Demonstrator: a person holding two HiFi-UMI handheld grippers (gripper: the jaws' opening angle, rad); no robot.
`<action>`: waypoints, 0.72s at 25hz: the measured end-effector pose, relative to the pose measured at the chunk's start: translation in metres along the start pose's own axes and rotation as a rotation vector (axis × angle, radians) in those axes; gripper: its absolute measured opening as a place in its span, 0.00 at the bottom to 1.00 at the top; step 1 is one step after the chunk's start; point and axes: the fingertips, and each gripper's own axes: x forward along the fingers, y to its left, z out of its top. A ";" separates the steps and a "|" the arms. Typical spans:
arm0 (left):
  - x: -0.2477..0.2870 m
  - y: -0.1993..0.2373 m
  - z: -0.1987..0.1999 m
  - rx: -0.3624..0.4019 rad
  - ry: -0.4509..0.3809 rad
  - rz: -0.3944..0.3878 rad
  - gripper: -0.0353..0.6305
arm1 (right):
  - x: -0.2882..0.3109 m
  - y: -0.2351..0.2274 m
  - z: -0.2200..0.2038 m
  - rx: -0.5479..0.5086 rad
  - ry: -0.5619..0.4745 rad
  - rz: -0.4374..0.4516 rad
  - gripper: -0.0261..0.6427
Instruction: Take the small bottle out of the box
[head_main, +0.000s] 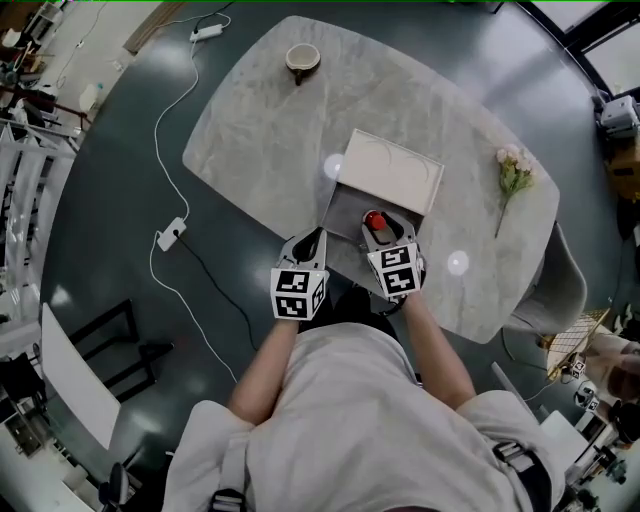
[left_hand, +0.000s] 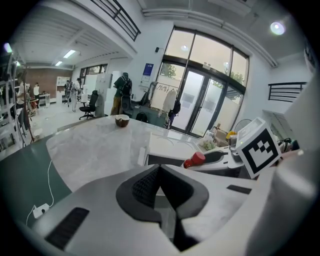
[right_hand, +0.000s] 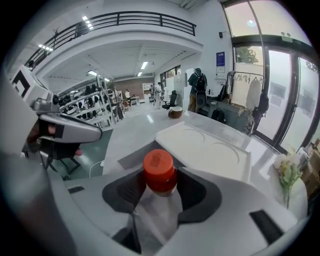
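Observation:
A small clear bottle with a red cap sits between the pads of my right gripper, which is shut on it just above the open grey box. The box's white lid lies open beyond it. My left gripper hovers at the box's near left corner, its jaws together with nothing between them. In the left gripper view the red cap and the right gripper's marker cube show to the right, above the box.
The oval marble table carries a brown cup at its far side and a pink flower at the right. A white cable with a power adapter runs over the floor at the left. A chair stands at the right edge.

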 end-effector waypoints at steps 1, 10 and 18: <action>0.002 -0.003 0.001 0.006 0.002 -0.008 0.09 | -0.003 -0.002 0.001 0.011 -0.010 -0.004 0.34; 0.018 -0.024 0.011 0.055 0.018 -0.075 0.09 | -0.034 -0.017 0.014 0.063 -0.121 -0.045 0.34; 0.026 -0.045 0.028 0.106 0.009 -0.133 0.09 | -0.067 -0.030 0.025 0.115 -0.211 -0.095 0.34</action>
